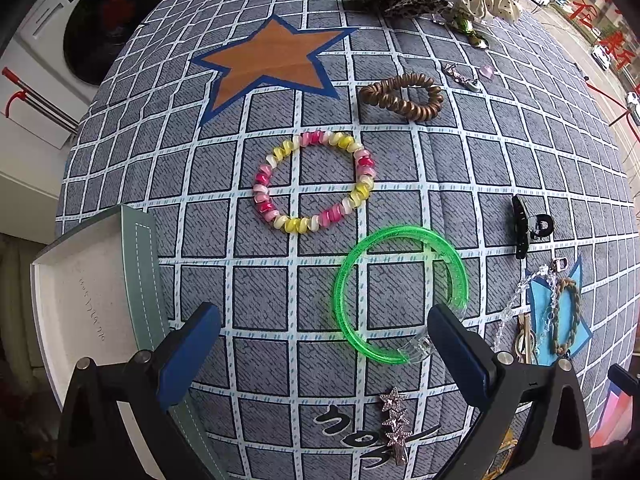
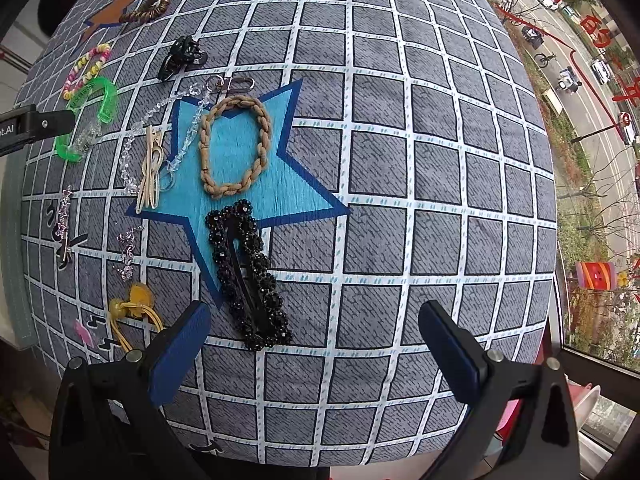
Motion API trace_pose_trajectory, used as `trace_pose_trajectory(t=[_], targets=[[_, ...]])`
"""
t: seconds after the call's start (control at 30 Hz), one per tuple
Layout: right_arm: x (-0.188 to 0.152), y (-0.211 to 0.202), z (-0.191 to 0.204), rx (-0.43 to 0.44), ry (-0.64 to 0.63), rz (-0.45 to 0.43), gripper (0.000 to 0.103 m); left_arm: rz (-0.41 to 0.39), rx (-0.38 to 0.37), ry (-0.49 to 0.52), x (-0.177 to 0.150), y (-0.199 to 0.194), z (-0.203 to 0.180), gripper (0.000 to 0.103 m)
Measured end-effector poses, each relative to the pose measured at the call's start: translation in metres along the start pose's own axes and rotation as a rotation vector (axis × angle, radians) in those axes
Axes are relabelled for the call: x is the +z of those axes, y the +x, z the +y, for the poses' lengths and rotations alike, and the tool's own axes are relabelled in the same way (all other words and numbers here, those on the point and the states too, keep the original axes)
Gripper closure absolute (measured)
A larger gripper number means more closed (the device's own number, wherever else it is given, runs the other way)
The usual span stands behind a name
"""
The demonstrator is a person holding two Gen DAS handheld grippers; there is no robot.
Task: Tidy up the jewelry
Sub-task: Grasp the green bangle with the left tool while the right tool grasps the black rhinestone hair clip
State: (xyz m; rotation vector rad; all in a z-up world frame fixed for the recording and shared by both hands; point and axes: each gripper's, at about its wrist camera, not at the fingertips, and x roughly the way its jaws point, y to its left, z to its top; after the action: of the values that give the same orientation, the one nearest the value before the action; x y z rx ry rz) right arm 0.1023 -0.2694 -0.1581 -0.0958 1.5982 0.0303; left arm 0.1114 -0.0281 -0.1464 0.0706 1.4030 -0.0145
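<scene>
Both tools stand wide apart and carry nothing. The left tool [image 1: 324, 354] hangs low over the checked cloth [image 1: 400, 184] covering the counter, with the green bangle [image 1: 400, 294] lying flat just ahead; the bangle's near edge and its clear clasp [image 1: 416, 349] sit beside the right-hand pad, not squarely between the two. Risk one: closing from this offset would likely catch only the thin rim or the clasp, and the smooth plastic ring could squirt sideways or flip. Risk two: the star hair clip [image 1: 394, 420] lies below the tool on the cloth, and a low approach could drag it or bunch the fabric. The open white box [image 1: 76, 292] sits at the left edge of the counter, partly overhanging by appearance; I judge a knock from the left pad could shift it. The pink-and-yellow spiral tie [image 1: 314, 182] and brown spiral tie [image 1: 402, 97] lie further off, untouched. The right tool [image 2: 316, 344] hovers over bare cloth, with the black beaded barrette [image 2: 250, 276] just beside its left pad; a careless closing could nip its end and pivot it. The braided tan band [image 2: 236, 146], crystal chain [image 2: 176, 132] and beige clips [image 2: 150, 168] crowd together on the blue star [image 2: 240, 200]; lifting one may snag its neighbours. No item appears sorted yet.
</scene>
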Motion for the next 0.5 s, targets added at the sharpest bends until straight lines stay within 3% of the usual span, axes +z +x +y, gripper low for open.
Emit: trace_pose_trajectory(t=[0.07,0.23,0.33,0.43,0.5], targets=[[0.000,0.007,0.002,-0.002,-0.010,-0.002,0.000,0.000,-0.002,0.004,0.002,0.004,-0.003,0.000],[0.001,0.025,0.007,0.014,-0.009,-0.015,0.008,0.009,0.001,0.014,0.006,0.012,-0.007,0.013],[0.001,0.029,0.009,0.035,-0.005,-0.022,0.013,-0.005,-0.026,0.017,0.005,0.009,-0.010,0.025],[-0.001,0.019,0.005,0.037,-0.020,-0.024,0.020,-0.013,-0.050,0.038,0.002,0.004,-0.021,0.048],[-0.002,0.014,0.009,0.040,-0.034,-0.032,0.028,-0.020,-0.047,0.057,0.002,0.003,-0.030,0.069]])
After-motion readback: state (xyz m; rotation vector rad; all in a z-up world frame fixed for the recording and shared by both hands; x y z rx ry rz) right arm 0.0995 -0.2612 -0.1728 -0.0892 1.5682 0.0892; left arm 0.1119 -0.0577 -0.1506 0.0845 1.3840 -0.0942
